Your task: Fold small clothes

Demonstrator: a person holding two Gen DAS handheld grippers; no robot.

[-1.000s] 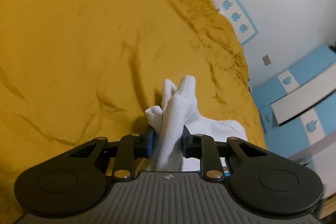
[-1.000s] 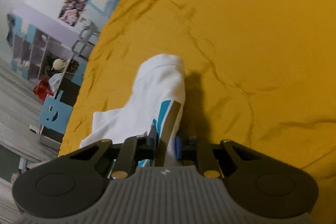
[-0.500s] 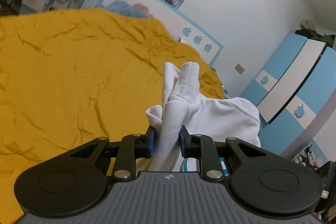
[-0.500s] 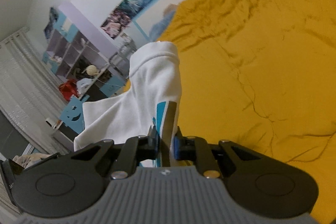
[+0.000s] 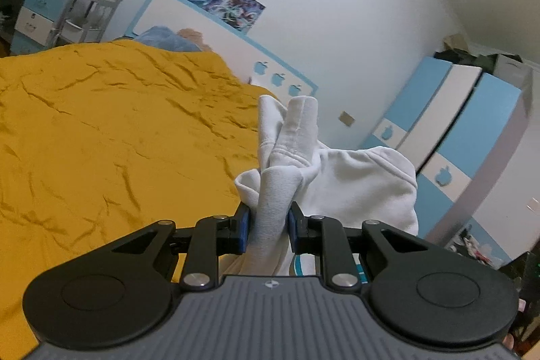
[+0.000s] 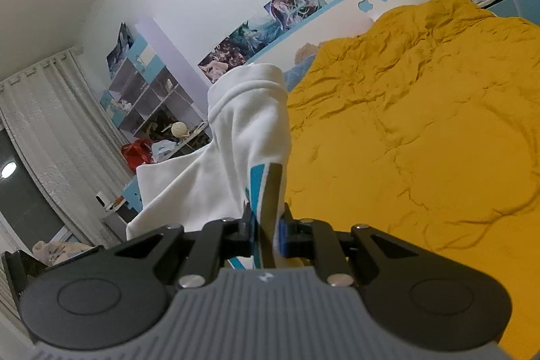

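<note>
A small white garment (image 5: 341, 181) with a blue stripe hangs in the air between my two grippers, above the yellow bedspread (image 5: 101, 137). My left gripper (image 5: 269, 226) is shut on a bunched white edge of it. My right gripper (image 6: 268, 230) is shut on another edge of the garment (image 6: 216, 177), by the blue stripe. The cloth sags sideways from each grip. Its lower part is hidden behind the gripper bodies.
The wrinkled yellow bedspread (image 6: 422, 130) fills the bed up to a white and blue headboard (image 5: 209, 39). A blue and white wardrobe (image 5: 455, 130) stands at the right. Shelves with clutter (image 6: 155, 110) and a curtain (image 6: 44, 130) stand at the left.
Both grippers have lifted and tilted up with the garment. It has come off the bedspread and hangs higher. The views swung from the bed to the walls.
</note>
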